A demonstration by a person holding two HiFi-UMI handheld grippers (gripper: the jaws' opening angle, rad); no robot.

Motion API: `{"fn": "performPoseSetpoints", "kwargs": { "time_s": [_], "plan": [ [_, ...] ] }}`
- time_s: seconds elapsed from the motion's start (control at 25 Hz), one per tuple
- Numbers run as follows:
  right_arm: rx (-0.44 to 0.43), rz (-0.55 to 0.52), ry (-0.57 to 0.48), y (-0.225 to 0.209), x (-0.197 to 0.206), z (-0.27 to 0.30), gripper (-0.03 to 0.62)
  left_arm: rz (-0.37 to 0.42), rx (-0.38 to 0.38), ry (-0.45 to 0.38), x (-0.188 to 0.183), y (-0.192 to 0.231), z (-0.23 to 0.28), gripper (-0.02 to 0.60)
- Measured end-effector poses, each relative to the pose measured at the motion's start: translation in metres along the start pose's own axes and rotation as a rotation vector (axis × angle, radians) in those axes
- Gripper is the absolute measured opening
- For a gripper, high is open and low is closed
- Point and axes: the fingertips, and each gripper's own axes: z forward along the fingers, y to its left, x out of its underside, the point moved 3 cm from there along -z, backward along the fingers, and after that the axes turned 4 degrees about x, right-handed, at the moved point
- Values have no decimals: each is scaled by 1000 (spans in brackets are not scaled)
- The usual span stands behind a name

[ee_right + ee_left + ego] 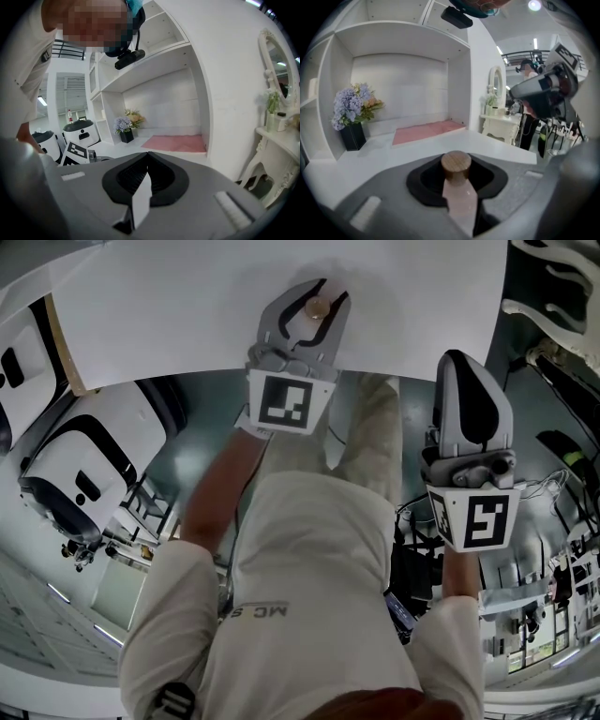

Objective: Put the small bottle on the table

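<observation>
A small pinkish bottle (460,201) with a round wooden cap (456,164) stands upright between the jaws of my left gripper (457,176), which is shut on it. In the head view the left gripper (312,298) reaches over the white table (169,306), and the bottle's cap (318,307) shows between its fingers. My right gripper (466,367) is at the table's front edge to the right, level with my left one. Its jaws meet with nothing between them in the right gripper view (146,161).
At the back of the table, under white shelves, lie a pink mat (424,131) and flowers in a black vase (352,115). A white dresser with a mirror (276,136) stands to the right. White robots (80,474) stand on the floor to the left.
</observation>
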Motion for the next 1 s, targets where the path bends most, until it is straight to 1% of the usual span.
{"fn": "performPoseSetpoints", "kwargs": {
  "time_s": [0.28, 0.48, 0.64, 1.0],
  "plan": [
    [11, 7, -6, 1, -2, -2, -2, 2, 22, 4, 7, 0, 3, 114],
    [13, 3, -6, 3, -1, -5, -2, 33, 25, -6, 8, -3, 2, 114],
    [17, 4, 2, 2, 2, -9, -2, 76, 28, -5, 8, -6, 3, 117],
    [8, 11, -12, 10, -3, -15, -2, 83, 44, 25, 7, -8, 4, 124]
  ]
}}
